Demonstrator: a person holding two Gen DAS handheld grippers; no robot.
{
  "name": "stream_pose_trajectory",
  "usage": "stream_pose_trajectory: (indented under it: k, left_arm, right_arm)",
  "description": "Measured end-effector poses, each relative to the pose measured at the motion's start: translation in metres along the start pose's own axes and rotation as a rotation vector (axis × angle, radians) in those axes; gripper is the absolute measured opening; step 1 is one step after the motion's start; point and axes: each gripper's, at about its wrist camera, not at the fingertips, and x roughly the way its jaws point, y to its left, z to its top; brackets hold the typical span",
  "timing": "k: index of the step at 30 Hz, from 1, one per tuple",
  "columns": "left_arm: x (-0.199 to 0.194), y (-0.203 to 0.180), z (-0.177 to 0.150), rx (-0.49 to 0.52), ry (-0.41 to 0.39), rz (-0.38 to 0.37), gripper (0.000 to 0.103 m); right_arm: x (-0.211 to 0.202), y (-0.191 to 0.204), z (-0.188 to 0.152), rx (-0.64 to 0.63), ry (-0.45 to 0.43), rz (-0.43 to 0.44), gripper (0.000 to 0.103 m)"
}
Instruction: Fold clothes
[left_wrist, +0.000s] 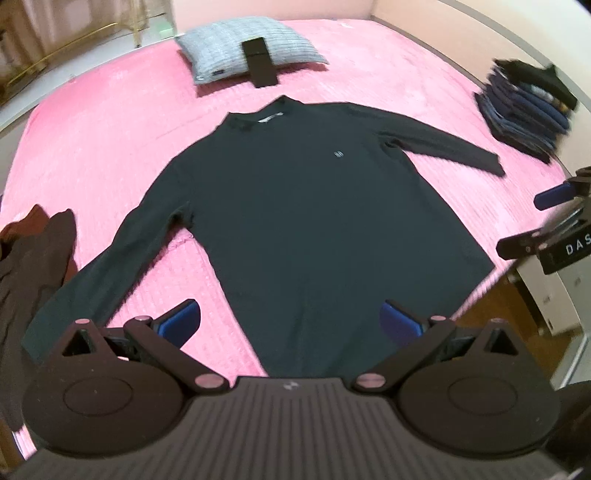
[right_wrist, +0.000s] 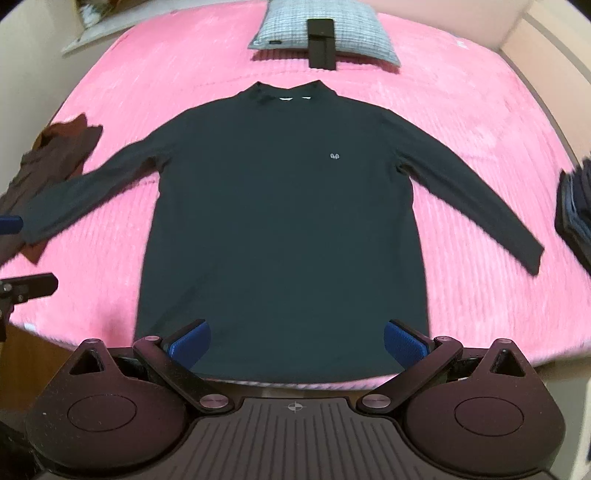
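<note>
A dark long-sleeved shirt (right_wrist: 280, 221) lies flat, front up, on a pink bed (right_wrist: 480, 122), collar at the far end and hem at the near edge. Both sleeves are spread out and angle toward the near corners. A small pale logo (right_wrist: 334, 156) sits on the chest, right of centre.

The right gripper (right_wrist: 297, 341) hovers over the hem, its blue-padded fingers (right_wrist: 400, 341) spread wide and holding nothing. The left gripper (left_wrist: 290, 321) also hangs above the near part of the shirt, fingers (left_wrist: 181, 319) wide apart and empty. In the left wrist view the right gripper shows at the right edge; in the right wrist view part of the left one shows at the left edge.

A brown garment (right_wrist: 48, 162) lies crumpled at the left, just beside the left cuff; whether they touch cannot be told. A stack of folded dark clothes (left_wrist: 528, 110) stands at the right edge of the bed, apart from the right sleeve. At the far end lies a grey pillow (right_wrist: 354, 29) with a flat black object (right_wrist: 321, 42) resting on it.
</note>
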Motion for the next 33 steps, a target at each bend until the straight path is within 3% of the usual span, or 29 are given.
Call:
stream_pose_trajectory:
  k: [5,11,20,26,30,33]
  left_arm:
    - [0.014,-0.027,0.012,-0.070,-0.008,0.047,0.102]
    - [0.029,-0.053,0.010,-0.140,0.049,0.078,0.102]
    - [0.027,-0.047,0.011,-0.160,0.063,0.131,0.102]
    - [0.004,0.004,-0.015,-0.265,0.067,0.246,0.102]
    - [-0.017,0.054,-0.042,-0.278,0.080,0.348,0.102]
    - [-0.027,0.100,-0.062,-0.232,0.089,0.432,0.102]
  right_arm:
    - [0.016,-0.036,0.023,-0.073,-0.006,0.021,0.102]
    - [0.040,-0.057,0.034,-0.196,0.050,0.054,0.102]
    - [0.057,-0.062,0.038,-0.175,0.067,0.137,0.102]
    - [0.061,-0.016,0.053,-0.350,-0.012,0.249,0.102]
    - [0.054,0.046,0.066,-0.566,-0.135,0.316,0.102]
    - [0.052,0.102,0.074,-0.718,-0.215,0.372,0.102]
